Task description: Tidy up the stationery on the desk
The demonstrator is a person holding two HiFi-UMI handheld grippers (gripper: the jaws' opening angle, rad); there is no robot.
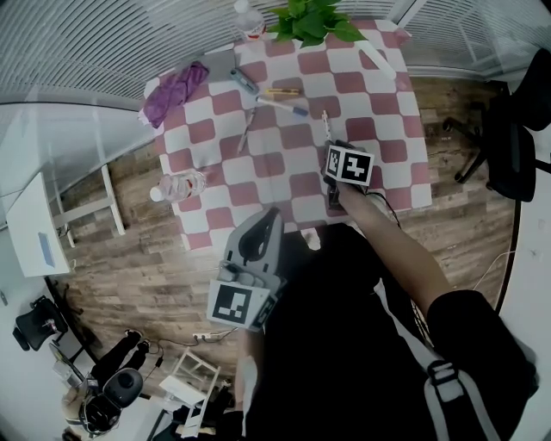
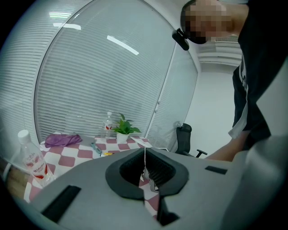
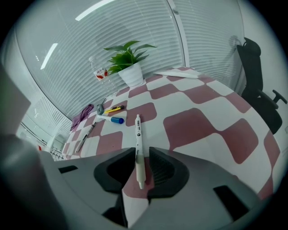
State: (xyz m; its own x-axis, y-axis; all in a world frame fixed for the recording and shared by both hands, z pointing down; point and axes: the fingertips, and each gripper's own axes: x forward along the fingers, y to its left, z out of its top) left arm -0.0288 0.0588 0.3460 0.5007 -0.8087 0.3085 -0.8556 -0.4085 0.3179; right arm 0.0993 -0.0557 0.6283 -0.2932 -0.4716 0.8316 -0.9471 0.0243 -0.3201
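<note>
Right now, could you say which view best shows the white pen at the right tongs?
The right gripper view: the white pen lies full-length on the checked cloth, one end between the open right tongs. The head view gives a thin sliver; the left gripper view, nothing clear.

We see a red-and-white checked tablecloth [image 1: 389, 129], a white pen [image 3: 138, 148], a purple cloth [image 1: 175, 92], a green plant [image 1: 312, 19] and a blue-capped marker [image 3: 111, 119].

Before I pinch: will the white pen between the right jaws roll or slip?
The white pen looks slim and round, so it probably rolls if nudged sideways. Smooth, rigid plastic may slip in a loose pinch.
</note>
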